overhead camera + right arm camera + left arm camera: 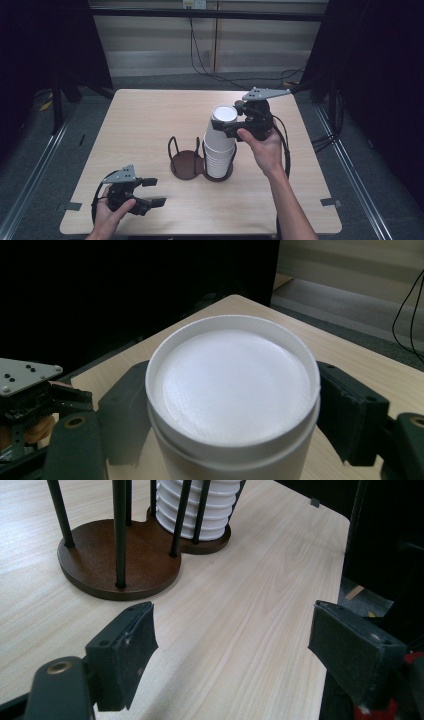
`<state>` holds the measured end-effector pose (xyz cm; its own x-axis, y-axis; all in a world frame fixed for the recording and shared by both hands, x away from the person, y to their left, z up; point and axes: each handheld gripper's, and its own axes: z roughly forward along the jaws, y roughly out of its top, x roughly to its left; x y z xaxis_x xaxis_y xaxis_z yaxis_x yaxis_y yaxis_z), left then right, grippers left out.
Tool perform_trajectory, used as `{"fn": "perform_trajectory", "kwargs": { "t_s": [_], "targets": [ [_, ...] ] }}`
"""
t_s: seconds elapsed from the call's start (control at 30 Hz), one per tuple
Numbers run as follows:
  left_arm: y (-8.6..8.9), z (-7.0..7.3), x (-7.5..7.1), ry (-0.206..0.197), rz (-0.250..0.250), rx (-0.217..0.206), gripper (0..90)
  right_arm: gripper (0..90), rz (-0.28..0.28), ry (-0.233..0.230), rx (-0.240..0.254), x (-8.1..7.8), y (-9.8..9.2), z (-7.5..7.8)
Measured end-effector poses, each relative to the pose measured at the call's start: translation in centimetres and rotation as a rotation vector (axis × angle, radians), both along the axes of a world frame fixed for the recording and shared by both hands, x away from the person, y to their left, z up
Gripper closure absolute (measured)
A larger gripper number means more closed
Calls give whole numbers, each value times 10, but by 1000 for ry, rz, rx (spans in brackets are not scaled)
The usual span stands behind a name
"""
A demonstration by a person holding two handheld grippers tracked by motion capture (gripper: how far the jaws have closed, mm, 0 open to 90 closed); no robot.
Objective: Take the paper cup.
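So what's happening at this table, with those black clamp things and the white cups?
A person holds a two-jaw gripper in each hand. The right gripper has its jaws either side of the top cup of a stack of upside-down white cups, which sits in one side of a two-ring wire holder on the table. The holder's other side is empty. The left gripper rests near the table's front edge, open and holding nothing.

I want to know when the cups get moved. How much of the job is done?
Nothing looks moved: the white cups sit stacked upside down in one ring of the brown holder; the other ring is bare. In hand: the right gripper has its fingers around the top cup, apparently touching it. The left gripper waits open above the table. Left: lifting cups off.
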<state>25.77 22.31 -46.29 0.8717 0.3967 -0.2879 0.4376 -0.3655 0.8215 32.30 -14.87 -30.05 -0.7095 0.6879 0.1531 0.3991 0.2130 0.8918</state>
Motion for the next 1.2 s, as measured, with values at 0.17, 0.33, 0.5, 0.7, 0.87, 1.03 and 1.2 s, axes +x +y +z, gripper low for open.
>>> {"fn": "perform_trajectory", "kwargs": {
  "t_s": [0.17, 0.33, 0.5, 0.7, 0.87, 1.03, 1.2],
  "targets": [
    [0, 0, 0, -1, 0, 1, 187, 241, -10, -8, 21, -2, -2, 2],
    [0, 0, 0, 11, 0, -7, 187, 244, -26, -24, 60, -5, -7, 5],
    [-1, -1, 0, 10, -3, -5, 187, 245, -28, -41, 74, -8, -9, 7],
    [-1, 0, -1, 9, -14, -14, 183, 246, -42, -54, 86, -10, -12, 11],
    [-2, -1, -1, 6, -16, -6, 183, 247, -41, -64, 93, -11, -13, 15],
    [-2, -1, -1, 6, -11, -2, 183, 248, -51, -89, 110, -16, -17, 19],
    [-1, -1, -1, 6, 0, 3, 182, 249, -63, -107, 146, -20, -23, 22]
  ]
}}
